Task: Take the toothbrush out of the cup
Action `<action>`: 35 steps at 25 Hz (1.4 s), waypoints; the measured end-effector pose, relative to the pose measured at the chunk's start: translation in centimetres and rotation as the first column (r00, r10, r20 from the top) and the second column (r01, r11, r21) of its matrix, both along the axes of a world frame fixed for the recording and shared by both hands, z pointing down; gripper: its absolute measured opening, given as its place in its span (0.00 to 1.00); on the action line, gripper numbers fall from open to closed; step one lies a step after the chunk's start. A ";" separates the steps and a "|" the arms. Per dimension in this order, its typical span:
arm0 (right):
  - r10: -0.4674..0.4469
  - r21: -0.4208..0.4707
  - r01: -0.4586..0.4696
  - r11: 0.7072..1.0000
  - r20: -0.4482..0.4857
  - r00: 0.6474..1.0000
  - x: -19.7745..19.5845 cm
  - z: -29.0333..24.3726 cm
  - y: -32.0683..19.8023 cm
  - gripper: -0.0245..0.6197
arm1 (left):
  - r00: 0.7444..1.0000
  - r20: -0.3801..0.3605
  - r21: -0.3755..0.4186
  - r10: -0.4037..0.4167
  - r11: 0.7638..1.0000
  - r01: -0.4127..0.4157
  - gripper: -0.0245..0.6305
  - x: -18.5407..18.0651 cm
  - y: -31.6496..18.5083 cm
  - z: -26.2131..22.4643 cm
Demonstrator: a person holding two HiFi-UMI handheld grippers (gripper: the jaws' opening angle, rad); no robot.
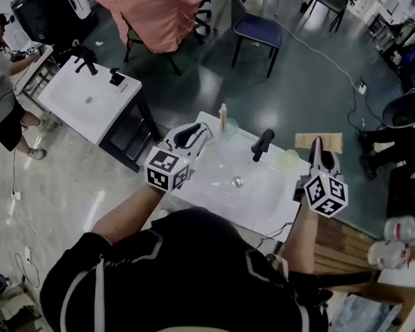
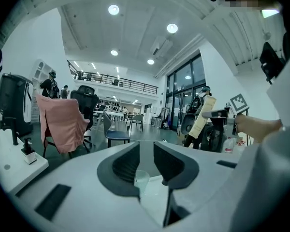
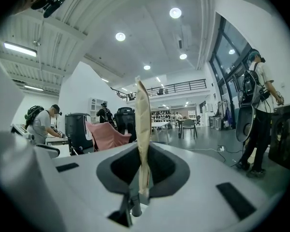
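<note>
Right tongs point(image 3: 144, 180) pinch the toothbrush point(image 3: 143, 120) low on its handle; likely light, stiff, thin, apt to pivot. Left tongs point(image 2: 146, 161) spread, facing cup point(image 2: 141, 179).

L gripper point(image 2: 146, 153): approx. level, jaws slightly apart, pads pressing on nothing. R gripper point(image 3: 143, 151): approx. level, jaws closed on flat toothbrush point(image 3: 142, 115), which stands upright betw. pads. L forearm point(image 1: 121, 213) and R forearm point(image 1: 299, 234) bare, extended fwd. Grippers well apart.
</note>
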State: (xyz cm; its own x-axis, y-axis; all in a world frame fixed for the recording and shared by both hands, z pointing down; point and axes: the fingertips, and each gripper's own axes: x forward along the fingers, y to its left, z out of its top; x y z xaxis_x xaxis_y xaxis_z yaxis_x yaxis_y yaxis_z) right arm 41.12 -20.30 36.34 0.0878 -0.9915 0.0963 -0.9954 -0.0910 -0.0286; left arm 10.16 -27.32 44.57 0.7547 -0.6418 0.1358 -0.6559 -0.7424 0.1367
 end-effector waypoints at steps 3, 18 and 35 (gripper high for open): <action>-0.014 0.003 0.014 1.000 -0.015 1.000 -0.5 -1.0 0.3 0.10 | 0.999 0.043 -0.030 0.001 1.000 0.000 0.26 0.7 -1.0 2.5; -0.025 -0.095 0.025 0.995 0.003 1.000 0.1 1.5 1.2 0.10 | 0.987 0.160 -0.229 0.024 0.973 0.013 0.38 7.1 -8.3 15.9; -0.041 -0.136 0.046 0.990 0.036 0.999 3.3 5.1 -0.9 0.10 | 0.979 0.205 -0.248 -0.009 0.967 0.061 0.33 10.3 -13.8 19.7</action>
